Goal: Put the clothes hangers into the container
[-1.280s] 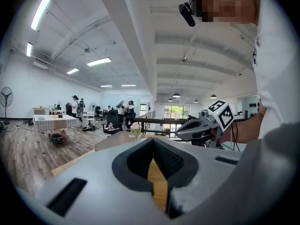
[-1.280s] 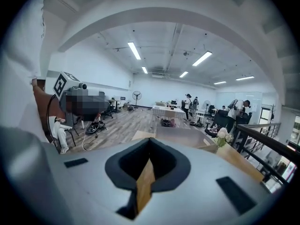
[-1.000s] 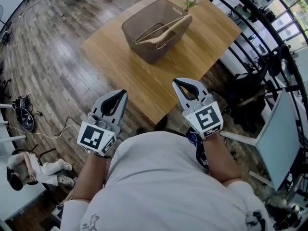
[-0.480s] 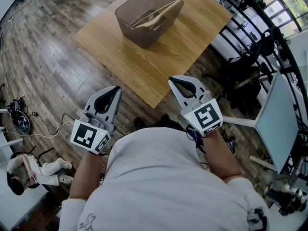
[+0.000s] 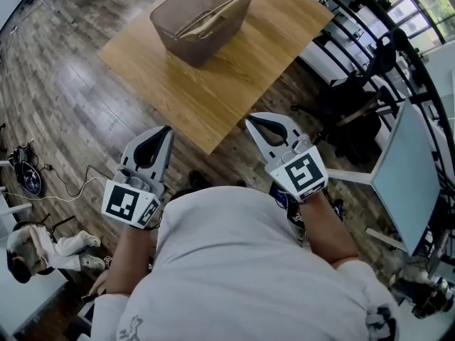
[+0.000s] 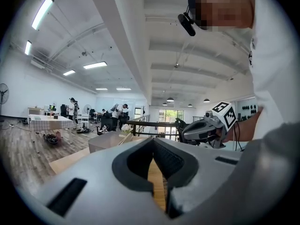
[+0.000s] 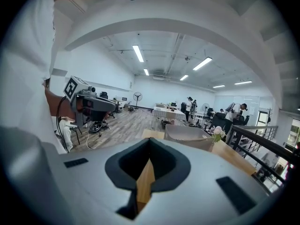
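A brown mesh container [image 5: 169, 40] stands at the far end of the wooden table [image 5: 213, 84]. Wooden clothes hangers [image 5: 213, 16] lie inside it, leaning on its rim. Both grippers hang close to the person's chest, well short of the table's near corner. My left gripper [image 5: 164, 130] is shut with nothing in it, and so is my right gripper [image 5: 252, 121]. The left gripper view shows the container [image 6: 105, 142] far ahead and the right gripper [image 6: 201, 130] beside it. In the right gripper view the container [image 7: 187, 135] sits past the shut jaws, with a small flower [image 7: 217, 134] next to it.
A black railing [image 5: 370, 20] curves along the right, with dark chairs [image 5: 348, 112] and a pale panel [image 5: 402, 169] beside it. Cables and gear [image 5: 32, 176] lie on the wood floor at left. A seated person [image 5: 43, 251] is at the lower left.
The table and container have slid up and to the left in the head view, farther from the person. Both grippers stay shut and empty near the chest.
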Action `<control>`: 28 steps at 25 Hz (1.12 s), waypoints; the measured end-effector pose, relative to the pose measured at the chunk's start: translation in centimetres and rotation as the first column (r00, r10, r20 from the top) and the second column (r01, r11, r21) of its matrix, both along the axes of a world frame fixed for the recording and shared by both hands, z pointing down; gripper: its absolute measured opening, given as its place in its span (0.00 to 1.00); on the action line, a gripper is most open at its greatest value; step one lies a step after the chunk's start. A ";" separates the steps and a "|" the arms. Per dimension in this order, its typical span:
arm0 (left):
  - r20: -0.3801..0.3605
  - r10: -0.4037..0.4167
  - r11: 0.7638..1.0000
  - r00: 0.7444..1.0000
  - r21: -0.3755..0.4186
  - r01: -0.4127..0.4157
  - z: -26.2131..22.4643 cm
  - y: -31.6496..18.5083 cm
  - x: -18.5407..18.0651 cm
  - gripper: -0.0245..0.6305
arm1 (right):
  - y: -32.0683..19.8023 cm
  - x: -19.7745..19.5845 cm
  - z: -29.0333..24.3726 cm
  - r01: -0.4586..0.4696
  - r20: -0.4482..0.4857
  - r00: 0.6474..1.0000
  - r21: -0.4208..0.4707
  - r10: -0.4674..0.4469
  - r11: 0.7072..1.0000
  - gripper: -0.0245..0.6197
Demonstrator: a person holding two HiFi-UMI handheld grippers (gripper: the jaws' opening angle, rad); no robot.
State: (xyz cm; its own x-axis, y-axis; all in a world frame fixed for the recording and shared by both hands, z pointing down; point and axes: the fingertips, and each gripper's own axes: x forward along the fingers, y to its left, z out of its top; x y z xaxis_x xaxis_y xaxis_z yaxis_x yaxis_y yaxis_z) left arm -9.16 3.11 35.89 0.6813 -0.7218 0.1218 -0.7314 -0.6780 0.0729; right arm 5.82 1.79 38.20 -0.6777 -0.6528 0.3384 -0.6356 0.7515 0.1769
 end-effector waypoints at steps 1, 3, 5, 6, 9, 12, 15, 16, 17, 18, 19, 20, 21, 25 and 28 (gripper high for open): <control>0.001 -0.002 1.000 1.000 -0.003 0.002 0.3 0.2 0.9 0.05 | 0.3 0.9 0.1 0.001 0.000 1.000 0.000 -0.001 1.000 0.05; 0.001 -0.003 1.000 1.000 -0.012 0.003 0.6 0.7 2.6 0.05 | 1.0 2.6 0.1 0.001 0.002 1.000 -0.004 -0.001 1.000 0.05; 0.004 -0.001 1.000 1.000 -0.012 0.001 0.6 1.4 4.3 0.05 | 1.9 4.2 0.1 0.001 0.007 1.000 -0.005 -0.001 1.000 0.05; 0.004 0.000 1.000 1.000 -0.011 0.000 0.6 1.8 5.1 0.05 | 2.3 5.0 0.0 0.002 0.009 1.000 -0.004 -0.002 1.000 0.05; 0.007 -0.007 1.000 1.000 -0.010 0.007 0.4 3.3 7.2 0.05 | 3.9 7.2 0.1 0.006 0.018 1.000 -0.003 -0.006 1.000 0.05; 0.011 -0.020 1.000 1.000 -0.005 0.021 0.0 4.8 8.8 0.05 | 5.5 8.7 -0.1 0.015 0.036 0.999 -0.002 -0.015 1.000 0.05; 0.018 -0.044 0.999 0.999 -0.002 0.044 -0.4 6.5 9.8 0.05 | 7.4 9.6 -0.1 0.036 0.041 0.999 -0.002 -0.036 0.999 0.05; 0.018 -0.053 0.999 0.998 -0.002 0.053 -0.5 7.1 10.1 0.05 | 8.0 10.0 -0.1 0.043 0.043 0.998 -0.001 -0.043 0.999 0.05; 0.017 -0.061 0.998 0.998 -0.002 0.061 -0.6 7.6 10.3 0.05 | 8.6 10.3 -0.1 0.047 0.049 0.998 0.000 -0.047 0.999 0.05; 0.016 -0.067 0.998 0.998 -0.001 0.067 -0.6 8.1 10.6 0.05 | 9.1 10.6 -0.1 0.050 0.055 0.997 0.002 -0.050 0.999 0.05; 0.015 -0.072 0.997 0.997 0.000 0.072 -0.6 8.6 10.8 0.05 | 9.6 10.9 -0.1 0.052 0.061 0.997 0.003 -0.052 0.999 0.05; 0.014 -0.075 0.997 0.997 -0.001 0.075 -0.6 9.0 11.1 0.05 | 10.0 11.2 -0.1 0.056 0.066 0.996 0.006 -0.057 0.998 0.05; 0.015 -0.077 0.997 0.997 -0.004 0.077 -0.5 9.5 11.4 0.05 | 10.5 11.4 0.0 0.062 0.068 0.996 0.008 -0.062 0.998 0.05; 0.027 -0.079 0.997 0.997 -0.009 0.079 -0.3 11.4 12.5 0.05 | 12.7 12.5 0.4 0.066 0.081 0.994 0.012 -0.067 0.998 0.05; 0.025 -0.094 0.996 0.995 -0.007 0.094 -0.3 12.2 12.7 0.05 | 13.6 13.1 0.7 0.060 0.092 0.994 0.000 -0.059 0.998 0.05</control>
